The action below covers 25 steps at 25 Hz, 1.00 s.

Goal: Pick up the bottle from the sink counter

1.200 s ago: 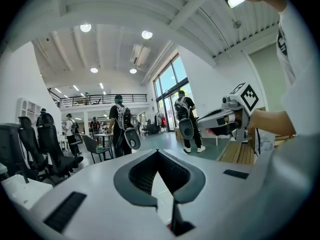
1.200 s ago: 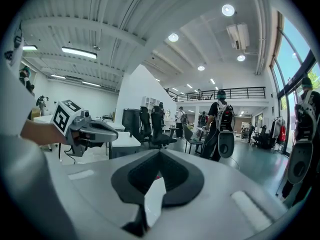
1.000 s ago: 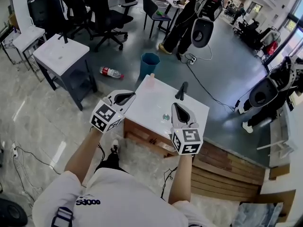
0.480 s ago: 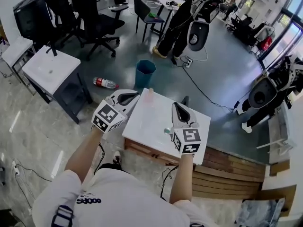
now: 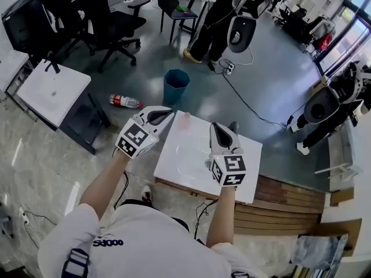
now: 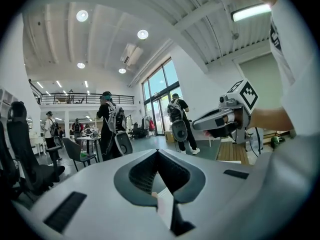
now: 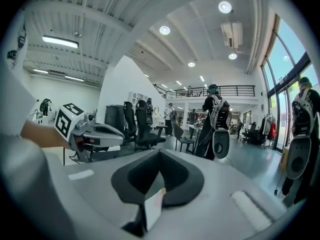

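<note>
Left to right, seen from my head: a red-labelled floor bottle (image 5: 124,101) lies on the grey floor, left of and beyond the white sink counter (image 5: 185,155). My left gripper (image 5: 164,114), jaws pressed together and empty, hovers at the counter's far left corner. The pale bottle (image 5: 186,119) sits at the far edge, just right of that tip. My right gripper (image 5: 217,128), jaws likewise together and empty, hangs above the counter, the black faucet (image 5: 233,126) just to its right.

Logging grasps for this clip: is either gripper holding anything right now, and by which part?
Nothing is held. The left gripper and right gripper both show jaws shut together, empty; the bottle sits apart from them on the sink counter.
</note>
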Each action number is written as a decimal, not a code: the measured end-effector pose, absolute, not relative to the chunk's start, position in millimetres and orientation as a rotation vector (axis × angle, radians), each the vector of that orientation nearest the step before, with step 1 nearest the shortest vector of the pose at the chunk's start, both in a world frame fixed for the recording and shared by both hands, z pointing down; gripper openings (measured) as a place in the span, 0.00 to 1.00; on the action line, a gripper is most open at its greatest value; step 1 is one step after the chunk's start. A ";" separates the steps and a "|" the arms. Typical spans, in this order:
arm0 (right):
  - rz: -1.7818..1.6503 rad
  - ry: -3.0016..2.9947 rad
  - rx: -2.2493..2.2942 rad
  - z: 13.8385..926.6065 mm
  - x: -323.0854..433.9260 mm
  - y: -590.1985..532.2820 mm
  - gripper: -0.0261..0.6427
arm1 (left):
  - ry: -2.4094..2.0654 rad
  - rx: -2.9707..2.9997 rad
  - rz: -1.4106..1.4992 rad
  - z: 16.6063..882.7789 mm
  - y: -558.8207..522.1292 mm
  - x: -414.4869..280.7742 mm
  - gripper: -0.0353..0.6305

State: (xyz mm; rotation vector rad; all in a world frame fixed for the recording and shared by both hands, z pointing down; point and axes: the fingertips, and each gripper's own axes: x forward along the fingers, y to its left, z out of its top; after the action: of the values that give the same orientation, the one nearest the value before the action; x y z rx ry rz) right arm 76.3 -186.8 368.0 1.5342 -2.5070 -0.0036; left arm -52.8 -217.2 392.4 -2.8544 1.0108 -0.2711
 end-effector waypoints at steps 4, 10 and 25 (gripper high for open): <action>0.035 -2.484 1.565 379.3 75.2 -200.4 0.06 | 0.985 -2.880 -0.301 409.0 -233.4 -51.2 0.06; 0.075 -2.476 1.570 399.8 84.6 -216.1 0.06 | 0.982 -2.934 -0.347 439.0 -254.9 -39.2 0.06; 0.200 -2.483 1.426 455.9 112.7 -251.1 0.06 | 1.033 -3.050 -0.525 525.1 -294.4 21.1 0.16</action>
State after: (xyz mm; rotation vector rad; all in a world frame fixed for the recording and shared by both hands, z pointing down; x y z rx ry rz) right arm 112.7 -251.1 455.9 1.4256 -2.4834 0.2000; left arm 21.1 -294.4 525.1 -3.0499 1.0334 -0.5248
